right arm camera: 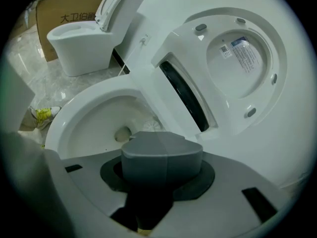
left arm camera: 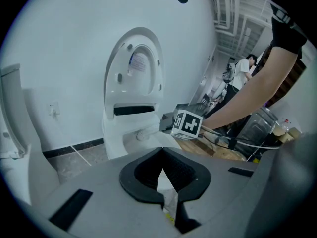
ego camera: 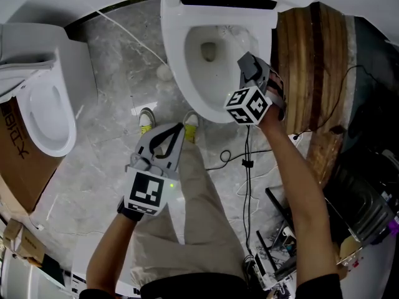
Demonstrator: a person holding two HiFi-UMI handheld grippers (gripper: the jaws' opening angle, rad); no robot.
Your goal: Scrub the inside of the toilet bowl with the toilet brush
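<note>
Toilet brush [right arm camera: 147, 125] is gripped by the closed right gripper [right arm camera: 161, 155], bristles inside the toilet bowl [right arm camera: 89, 118]; the left gripper [left arm camera: 162, 150] is closed on nothing.

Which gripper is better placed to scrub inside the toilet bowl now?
Right. The right gripper is over the toilet bowl, jaws shut, the toilet brush showing just past them. The left gripper, shut and empty, hangs above the floor.

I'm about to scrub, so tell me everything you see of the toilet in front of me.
The toilet is glossy white, ceramic by its look, standing on grey marbled floor. Seat and lid are up, a printed label inside the lid. The oval bowl has a drain hole low down. The right gripper hangs above its rim, toilet brush bristles inside.
</note>
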